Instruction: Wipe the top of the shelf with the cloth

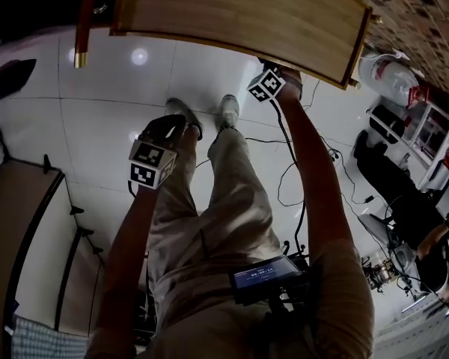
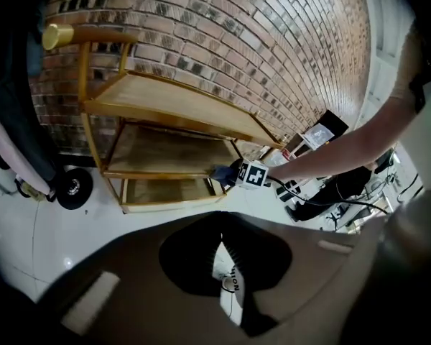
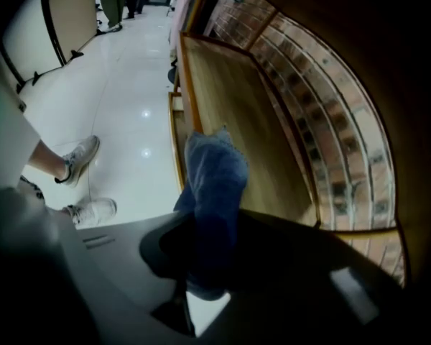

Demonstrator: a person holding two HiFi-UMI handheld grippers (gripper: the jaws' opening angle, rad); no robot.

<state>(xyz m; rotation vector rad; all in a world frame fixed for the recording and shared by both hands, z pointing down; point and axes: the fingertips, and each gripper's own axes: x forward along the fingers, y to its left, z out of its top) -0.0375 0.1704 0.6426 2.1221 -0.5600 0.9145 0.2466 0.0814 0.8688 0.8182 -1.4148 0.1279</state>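
The right gripper is clamping its jaws on a bunched blue cloth, seemingly soft, light and floppy and best pinched at its gathered end, which is poking up beside the wooden shelf's front rim, while the left gripper, closed and empty, is hanging in front of the shelf.
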